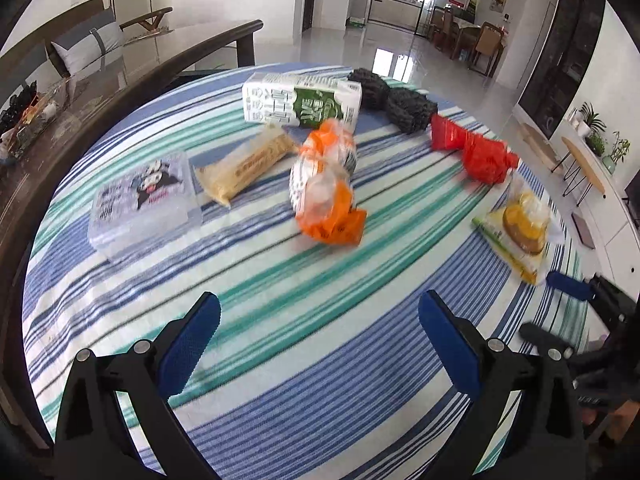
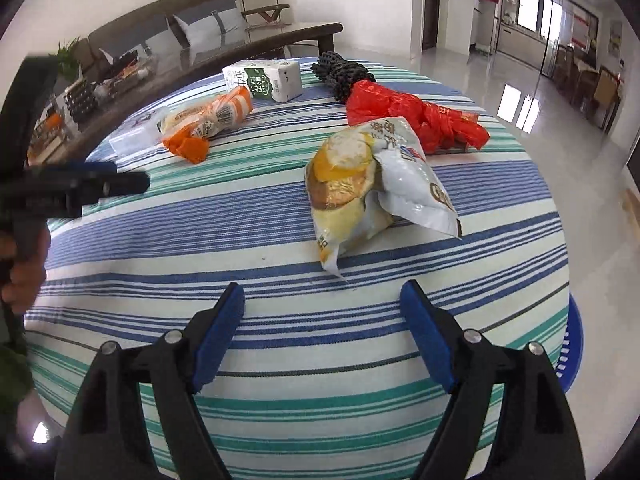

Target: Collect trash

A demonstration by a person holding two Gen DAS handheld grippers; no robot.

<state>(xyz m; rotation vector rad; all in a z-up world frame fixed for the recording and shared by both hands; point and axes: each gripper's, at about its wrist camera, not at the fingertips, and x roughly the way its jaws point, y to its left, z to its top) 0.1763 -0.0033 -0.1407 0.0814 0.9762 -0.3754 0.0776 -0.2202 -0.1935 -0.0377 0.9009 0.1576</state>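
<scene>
Trash lies on a round table with a striped cloth. An orange-and-white wrapper lies ahead of my open, empty left gripper. A yellow-white snack bag lies just ahead of my open, empty right gripper; it also shows in the left wrist view. A red plastic bag, a green-white milk carton, a black net bundle, a tan biscuit pack and a clear plastic box lie farther back.
A dark wooden table with clutter stands to the left behind the round table. A blue basket sits on the floor by the table's right edge. The left gripper shows at the left of the right wrist view.
</scene>
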